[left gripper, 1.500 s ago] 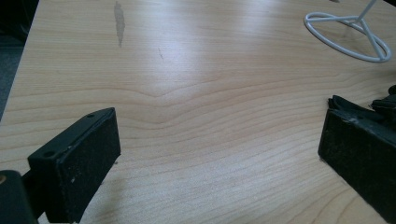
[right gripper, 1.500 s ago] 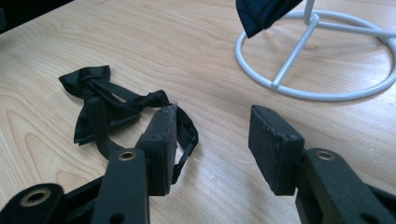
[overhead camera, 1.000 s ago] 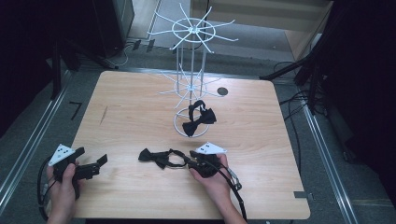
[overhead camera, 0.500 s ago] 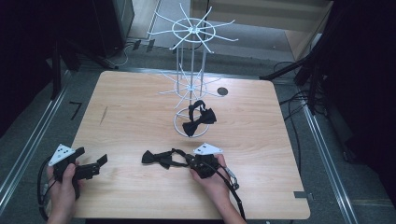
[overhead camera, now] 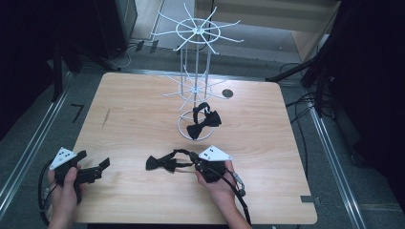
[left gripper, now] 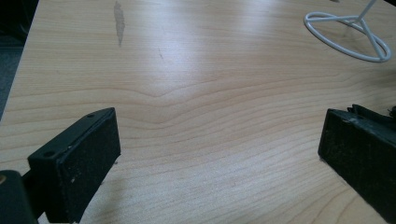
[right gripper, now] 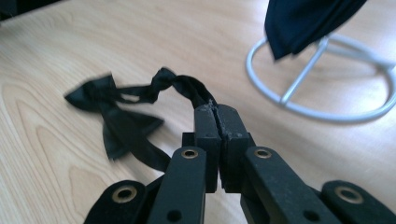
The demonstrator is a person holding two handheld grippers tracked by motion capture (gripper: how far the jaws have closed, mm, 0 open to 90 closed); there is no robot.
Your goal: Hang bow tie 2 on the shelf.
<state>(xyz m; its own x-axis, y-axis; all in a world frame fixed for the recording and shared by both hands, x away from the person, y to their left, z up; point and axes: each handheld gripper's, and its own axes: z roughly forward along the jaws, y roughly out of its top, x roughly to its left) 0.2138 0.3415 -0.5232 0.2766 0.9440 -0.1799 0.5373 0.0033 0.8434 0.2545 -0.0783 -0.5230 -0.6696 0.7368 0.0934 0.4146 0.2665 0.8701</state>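
bow tie [overhead camera: 165, 162] – flat on the table [overhead camera: 124, 119] in front of the white wire rack [overhead camera: 193, 86] | soft, floppy, light – I'd take it by the strap | right gripper [right gripper: 215, 112] pinched on the strap | left gripper [left gripper: 219, 140] wide, holding nothing

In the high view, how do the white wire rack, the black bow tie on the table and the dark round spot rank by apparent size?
1. White wire rack, largest.
2. Black bow tie on the table.
3. Dark round spot, smallest.
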